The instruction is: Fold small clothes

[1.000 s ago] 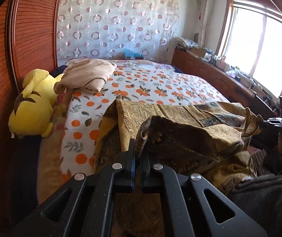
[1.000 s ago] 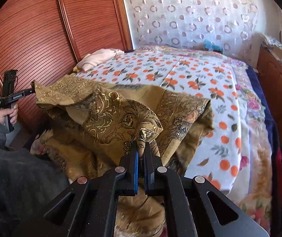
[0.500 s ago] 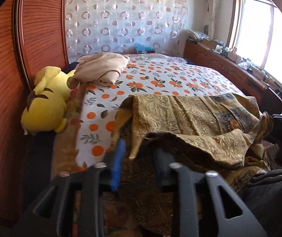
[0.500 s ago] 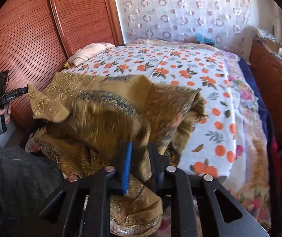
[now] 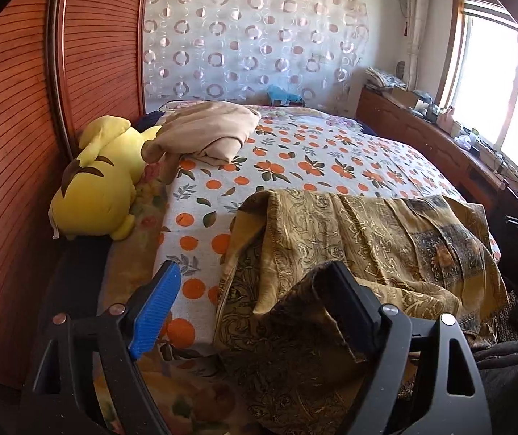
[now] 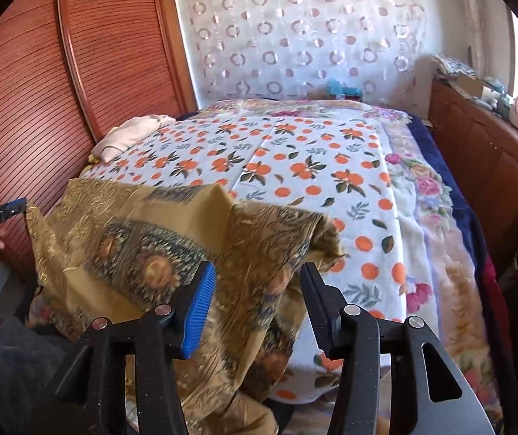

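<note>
My left hand-held gripper (image 5: 255, 290) and right hand-held gripper (image 6: 257, 291) are both opening, pinching nothing, over the gold paisley cloth (image 5: 367, 239) — thin, crinkled, limp — draped on the near edge of the orange-dotted bed (image 5: 295, 166).

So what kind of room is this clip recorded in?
A lived-in bedroom, almost certainly in a home. A bed with an orange-print sheet fills the view, a yellow plush toy lies at its edge, and a wooden slatted wardrobe stands alongside, with a window opposite.
</note>
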### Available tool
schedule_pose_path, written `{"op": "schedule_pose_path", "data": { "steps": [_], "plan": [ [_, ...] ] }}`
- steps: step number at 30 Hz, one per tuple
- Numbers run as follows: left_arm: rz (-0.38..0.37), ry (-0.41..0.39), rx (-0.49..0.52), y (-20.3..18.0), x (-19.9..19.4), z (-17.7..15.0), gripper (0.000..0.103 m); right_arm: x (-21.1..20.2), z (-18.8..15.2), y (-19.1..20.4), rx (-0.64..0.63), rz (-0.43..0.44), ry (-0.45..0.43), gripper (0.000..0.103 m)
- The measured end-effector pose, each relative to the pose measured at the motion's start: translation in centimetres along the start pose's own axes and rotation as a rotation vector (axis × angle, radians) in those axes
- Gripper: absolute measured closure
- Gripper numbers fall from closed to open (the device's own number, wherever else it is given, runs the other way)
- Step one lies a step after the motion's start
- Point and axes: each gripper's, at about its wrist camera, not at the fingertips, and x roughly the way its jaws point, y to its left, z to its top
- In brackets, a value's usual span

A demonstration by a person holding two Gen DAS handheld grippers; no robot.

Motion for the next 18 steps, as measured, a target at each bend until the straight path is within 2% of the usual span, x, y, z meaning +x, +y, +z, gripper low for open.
{"op": "schedule_pose_path", "data": {
  "steps": [12, 14, 16, 18],
  "plan": [
    [0.081, -0.031, -0.065, 2.7, -1.3, 0.8, 0.02, 0.3, 0.1, -0.1, -0.021, -0.011, -0.019, 0.052],
    [0.091, -0.035, -0.055, 2.7, -1.2, 1.2, 0.02, 0.5, 0.1, -0.2, -0.023, -0.021, -0.025, 0.049],
    [0.092, -0.038, -0.039, 2.4, -0.6, 1.8, 0.02, 1.0, 0.3, -0.3, -0.028, -0.036, -0.029, 0.04],
    [0.072, -0.042, -0.029, 2.0, 0.1, 2.5, 0.02, 1.5, 0.6, -0.4, -0.028, -0.047, -0.035, 0.037]
  ]
}}
